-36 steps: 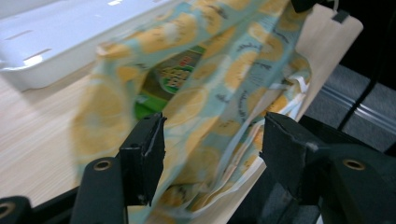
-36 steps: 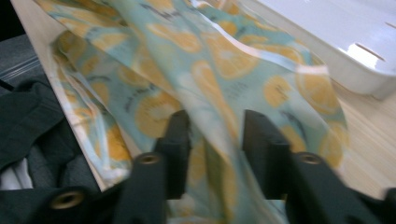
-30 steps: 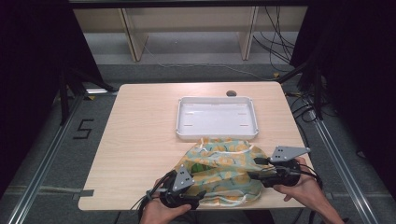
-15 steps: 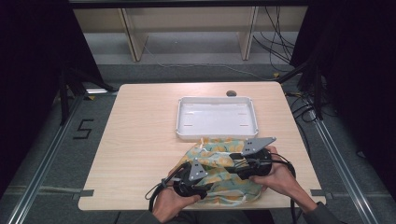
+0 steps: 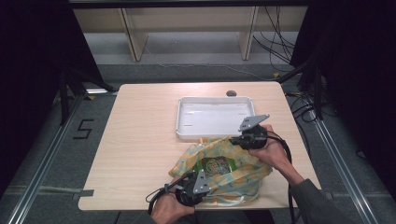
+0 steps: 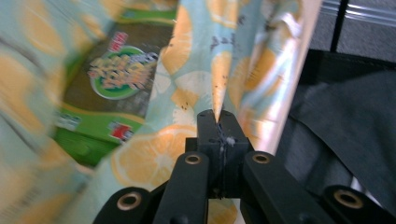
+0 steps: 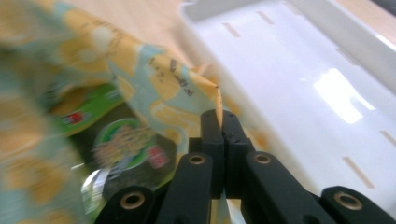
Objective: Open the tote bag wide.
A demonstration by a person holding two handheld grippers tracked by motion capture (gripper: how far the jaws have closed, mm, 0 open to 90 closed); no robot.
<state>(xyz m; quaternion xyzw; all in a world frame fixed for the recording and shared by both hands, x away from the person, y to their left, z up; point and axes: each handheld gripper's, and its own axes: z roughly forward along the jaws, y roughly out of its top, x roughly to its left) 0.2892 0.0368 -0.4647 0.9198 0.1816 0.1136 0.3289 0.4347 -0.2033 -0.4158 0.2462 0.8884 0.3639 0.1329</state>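
1. Lemon-print bag (image 5: 224,170) lies on the near part of the wooden table (image 5: 140,144), toward its right side, its mouth held apart so the inside shows from above.

2. Left gripper (image 5: 195,181) sits at the bag's near edge, by the table's front rim, held in the person's left hand (image 5: 167,209). In the left gripper view its jaws have just been closing and now stand pressed together on a thin fold of the bag's rim (image 6: 219,88); the fabric rises straight up out of the pinch.

3. Green packet (image 5: 215,165) rests inside the bag, between the two grippers. Its round label (image 6: 122,70) shows through the opening in the left gripper view, and again, blurred, in the right gripper view (image 7: 126,144).

4. Right gripper (image 5: 238,141) holds the bag's far rim, just beside the near wall of the tray, gripped by the person's right hand (image 5: 273,151). Its jaws have also just been closing and are clamped flat on an edge of the fabric (image 7: 205,91), with no gap seen between them.

5. White tray (image 5: 184,119) stands beyond the bag at the table's middle, its near wall touching or nearly touching the bag's far edge; which one, I cannot tell.
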